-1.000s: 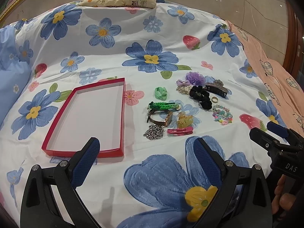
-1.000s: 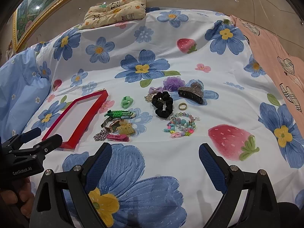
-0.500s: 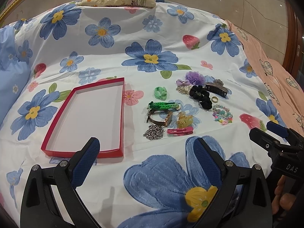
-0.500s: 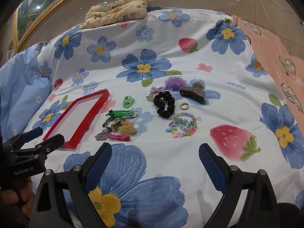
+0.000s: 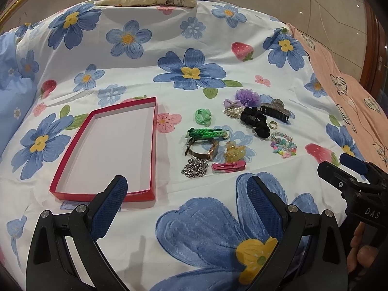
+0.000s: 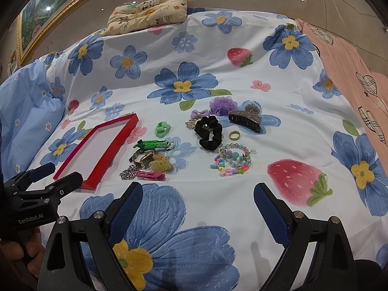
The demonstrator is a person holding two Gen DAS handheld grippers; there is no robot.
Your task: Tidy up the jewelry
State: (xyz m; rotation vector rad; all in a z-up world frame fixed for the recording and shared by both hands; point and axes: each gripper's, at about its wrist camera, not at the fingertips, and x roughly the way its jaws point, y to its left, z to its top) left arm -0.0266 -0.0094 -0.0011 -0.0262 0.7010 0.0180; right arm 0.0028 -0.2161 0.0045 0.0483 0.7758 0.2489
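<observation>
Both grippers spread wide, nothing held. My left gripper sits low centre of the left wrist view, jaws apart over the flowered sheet; my right gripper likewise low centre in its own view, empty.

Red tray lies centre-left in the left view, nothing in it. All the jewelry is loose on the sheet, right of the tray, mid-frame: silver chain, pink clips, yellow claw clip, watch, green braided band, green tie, black scrunchie, gold ring, bead bracelets, dark claw clip, purple puff. I judge sorting not started.

Risks as I see them:
- Items lie tight together; watch, yellow clip and pink clips look touching. A wide grab could take two or drag a neighbour.
- Chain is a loose heap, may slip or trail out of the pads.
- Ring is small and flat on soft bedding; pads may pinch fabric instead.
- Sheet is soft, pressing down could shift the tray.
- The two grippers are close together; they could clash over the same cluster.
</observation>
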